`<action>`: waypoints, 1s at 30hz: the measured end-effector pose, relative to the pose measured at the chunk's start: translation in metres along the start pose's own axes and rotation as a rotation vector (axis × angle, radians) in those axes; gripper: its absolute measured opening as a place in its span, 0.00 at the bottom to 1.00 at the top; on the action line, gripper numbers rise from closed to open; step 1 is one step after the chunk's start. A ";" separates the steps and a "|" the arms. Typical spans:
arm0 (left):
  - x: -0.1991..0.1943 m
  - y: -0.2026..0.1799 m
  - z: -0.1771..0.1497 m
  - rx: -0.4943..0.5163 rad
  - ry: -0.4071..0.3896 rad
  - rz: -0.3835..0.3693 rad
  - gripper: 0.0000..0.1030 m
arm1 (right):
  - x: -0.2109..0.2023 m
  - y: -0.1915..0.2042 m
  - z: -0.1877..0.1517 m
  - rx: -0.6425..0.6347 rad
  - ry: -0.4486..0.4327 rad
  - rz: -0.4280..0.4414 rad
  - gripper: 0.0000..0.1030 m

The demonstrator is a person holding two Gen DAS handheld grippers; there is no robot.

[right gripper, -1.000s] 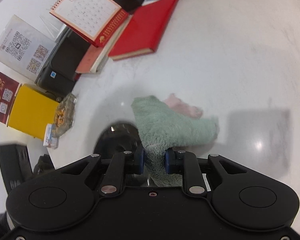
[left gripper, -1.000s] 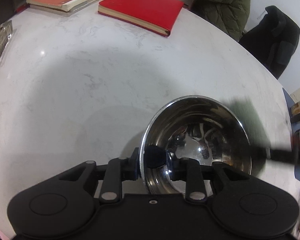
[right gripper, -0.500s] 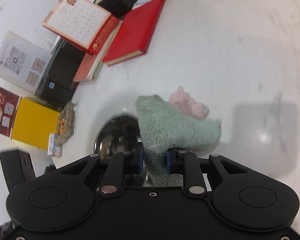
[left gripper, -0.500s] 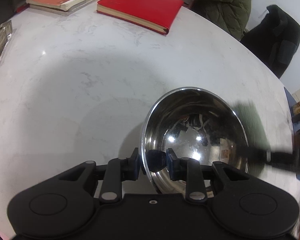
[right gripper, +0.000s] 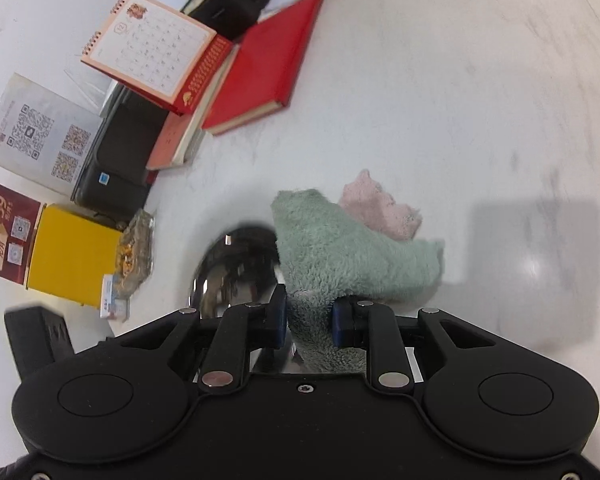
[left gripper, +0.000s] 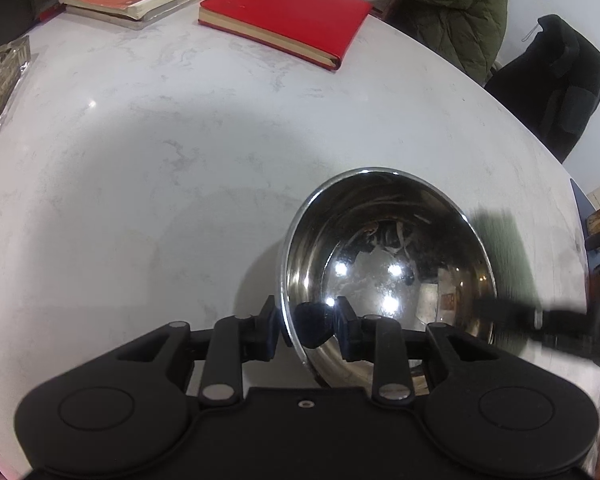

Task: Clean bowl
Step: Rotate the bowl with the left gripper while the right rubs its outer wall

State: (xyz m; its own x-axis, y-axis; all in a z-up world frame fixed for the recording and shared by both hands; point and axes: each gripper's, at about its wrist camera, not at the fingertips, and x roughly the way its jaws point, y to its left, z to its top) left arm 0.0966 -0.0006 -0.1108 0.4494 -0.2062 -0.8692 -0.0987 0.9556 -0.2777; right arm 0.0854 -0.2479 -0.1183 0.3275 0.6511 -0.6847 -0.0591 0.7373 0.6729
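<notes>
A shiny round stainless-steel bowl (left gripper: 388,264) is seen on the white marble-patterned tabletop (left gripper: 160,160), tilted a little, with its near rim caught between the narrowly set jaws of the left gripper (left gripper: 306,330): one pad sits outside the wall and the other inside, so the bowl is judged to be steadied by that grip on its rim. In the right wrist view the same bowl (right gripper: 236,272) is shown low and left of centre, partly hidden behind a fluffy pale-green cloth with a pink underside (right gripper: 348,248). The cloth is pinched firmly between the narrow jaws of the right gripper (right gripper: 310,322), and its free end hangs beside and above the bowl's edge; whether it touches the metal cannot be told.

The inside of the bowl is shown bright and mirror-like, with lamp reflections and no clear residue, though smears would be hard to tell on such a surface. Both tools are thus in place, yet no wiping contact is visible, so the cleaning is judged to be either at its start or between strokes. The inner wall, the bottom and the rim are presumably left to be wiped.

A red hardcover notebook (left gripper: 288,16) and a desk calendar (right gripper: 156,52) are left well apart at the far side.
</notes>
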 end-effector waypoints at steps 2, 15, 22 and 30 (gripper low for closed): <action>0.000 0.000 -0.001 -0.002 0.000 0.001 0.26 | -0.001 -0.001 -0.005 0.016 0.006 0.007 0.21; 0.001 -0.001 -0.004 -0.014 -0.010 0.006 0.28 | -0.002 -0.004 -0.011 0.063 -0.003 0.027 0.21; -0.008 0.009 0.004 -0.034 -0.025 -0.012 0.25 | -0.003 -0.007 -0.011 0.079 -0.020 0.040 0.22; -0.010 0.012 0.000 -0.021 -0.012 -0.010 0.15 | -0.002 -0.001 -0.002 0.032 -0.021 0.025 0.22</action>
State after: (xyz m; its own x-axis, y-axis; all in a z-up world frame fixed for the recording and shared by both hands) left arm 0.0908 0.0125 -0.1058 0.4608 -0.2128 -0.8616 -0.1127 0.9489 -0.2947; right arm 0.0834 -0.2499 -0.1185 0.3458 0.6652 -0.6617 -0.0373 0.7145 0.6987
